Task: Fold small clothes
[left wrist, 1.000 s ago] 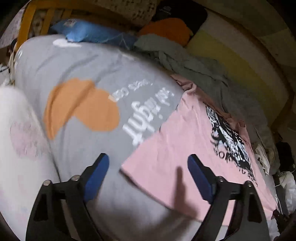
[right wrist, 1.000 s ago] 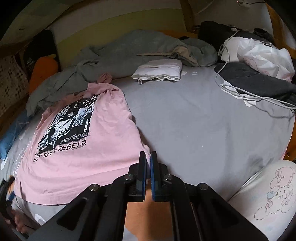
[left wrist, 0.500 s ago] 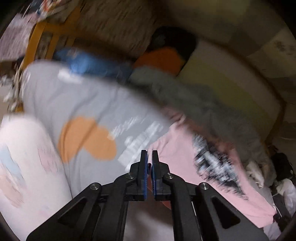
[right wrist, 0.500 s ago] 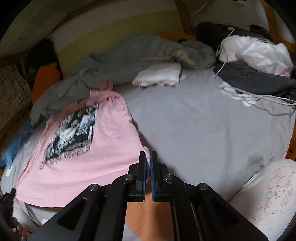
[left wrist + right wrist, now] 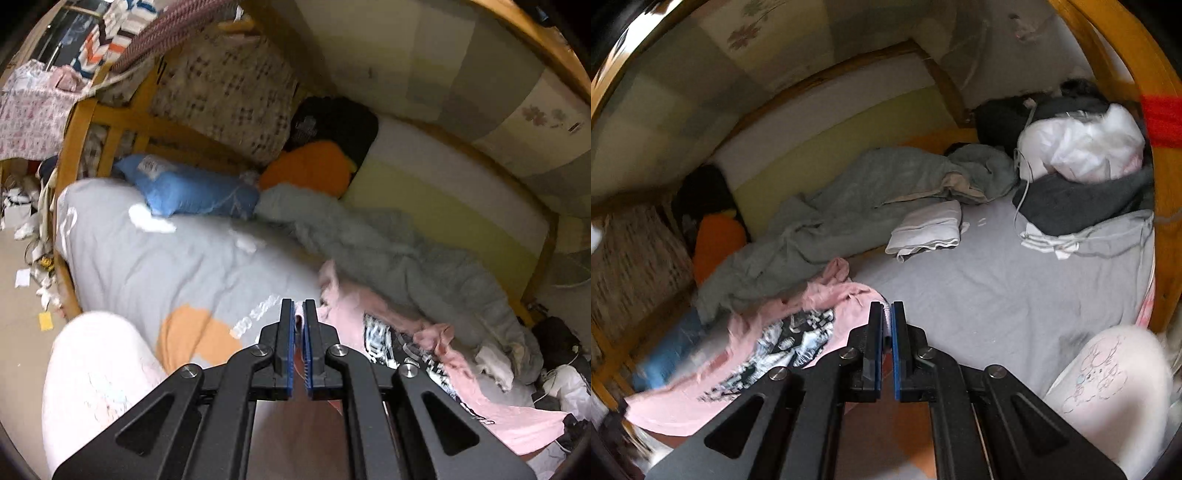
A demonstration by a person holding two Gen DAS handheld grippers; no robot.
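A pink T-shirt with a black and white print [image 5: 461, 373] [image 5: 768, 332] lies partly lifted over the grey bed sheet [image 5: 155, 266] [image 5: 997, 295]. My left gripper [image 5: 298, 317] is shut on the shirt's hem at one bottom corner. My right gripper [image 5: 886, 317] is shut on the hem at the other bottom corner. Both hold the hem raised above the bed, and the shirt hangs and bunches toward its collar end. The cloth under my jaws is hidden by the gripper bodies.
A crumpled grey blanket [image 5: 388, 258] [image 5: 849, 199] lies along the far side. A folded white garment [image 5: 931, 229] sits on the sheet. A blue pillow [image 5: 184, 188], an orange cushion [image 5: 310, 166], a dark and white clothes pile [image 5: 1078, 177] and wooden bed rails [image 5: 1160, 184] surround the bed. My knee [image 5: 99, 369] [image 5: 1108, 387] is near.
My left gripper closed on the shirt's hem corner. Both grippers then lifted and tilted up, pulling the hem off the bed so the flat shirt now bunches.
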